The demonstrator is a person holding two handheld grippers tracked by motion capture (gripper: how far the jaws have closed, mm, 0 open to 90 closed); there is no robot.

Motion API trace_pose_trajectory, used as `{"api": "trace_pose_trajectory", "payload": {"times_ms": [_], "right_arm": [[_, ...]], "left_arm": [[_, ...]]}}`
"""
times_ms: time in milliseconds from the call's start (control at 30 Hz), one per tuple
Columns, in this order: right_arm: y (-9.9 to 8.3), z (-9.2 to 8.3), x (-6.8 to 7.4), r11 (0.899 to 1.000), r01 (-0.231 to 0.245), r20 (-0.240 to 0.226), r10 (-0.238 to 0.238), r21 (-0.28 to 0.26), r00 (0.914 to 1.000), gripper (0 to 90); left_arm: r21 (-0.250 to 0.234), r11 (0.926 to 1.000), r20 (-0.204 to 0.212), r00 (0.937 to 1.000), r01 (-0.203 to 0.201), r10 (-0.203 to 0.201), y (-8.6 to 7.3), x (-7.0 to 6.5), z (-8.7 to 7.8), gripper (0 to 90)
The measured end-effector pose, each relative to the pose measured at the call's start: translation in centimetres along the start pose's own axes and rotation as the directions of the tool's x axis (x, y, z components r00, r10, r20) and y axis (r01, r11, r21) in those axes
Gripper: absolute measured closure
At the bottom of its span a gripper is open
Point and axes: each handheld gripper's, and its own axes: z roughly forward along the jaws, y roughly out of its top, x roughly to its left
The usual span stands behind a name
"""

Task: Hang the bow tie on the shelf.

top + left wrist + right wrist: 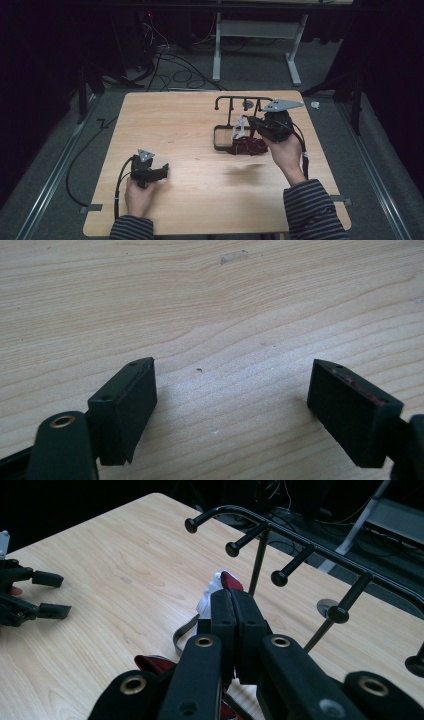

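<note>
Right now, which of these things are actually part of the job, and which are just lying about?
In the job:
- right gripper, shut on the red and white cloth
- black peg rack beside it, probably where the cloth goes
- rack's tray

Lying about:
- left gripper, open over bare table
- cables on the floor
- white table frame

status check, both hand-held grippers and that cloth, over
Left hand-held gripper open, low over bare table. Right hand-held gripper shut on red-and-white cloth, lifting it from the tray. Peg rack close ahead.

Lab: dark curtains (pixel 35 60), floor cables (pixel 170 65)
</note>
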Motion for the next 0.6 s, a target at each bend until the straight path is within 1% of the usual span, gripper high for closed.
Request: {"api": "trace_pose_trajectory", "payload": {"times_ms": [167, 267, 333, 367, 600], "right_arm": [[0.5, 0.2, -0.4, 1.0, 0.0, 0.006, 0.0, -0.007, 1.0, 90.0], [0.9, 0.3, -0.7, 1.0, -0.012, 0.013, 0.012, -0.014, 0.9998, 90.0], [1.1, 0.5, -0.9, 1.0, -0.006, 0.015, 0.006, -0.015, 0.9999, 90.0], [1.2, 0.6, -1.0, 1.0, -0.014, 0.015, 0.014, -0.014, 0.9998, 90.0], [1.6, 1.4, -1.4, 1.0, -0.009, 0.024, 0.009, -0.001, 0.9997, 90.0]], "left_arm": [[0.0, 1.0, 0.0, 1.0, 0.0, 0.0, 0.0, 0.0, 0.0, 20.3], [0.0, 1.0, 0.0, 1.0, 0.0, 0.0, 0.0, 0.0, 0.0, 20.3], [0.0, 1.0, 0.0, 1.0, 0.0, 0.0, 0.0, 0.0, 0.0, 20.3], [0.0, 1.0, 0.0, 1.0, 0.0, 0.0, 0.0, 0.0, 0.0, 20.3], [0.0, 1.0, 0.0, 1.0, 0.0, 0.0, 0.0, 0.0, 0.0, 20.3]]}}
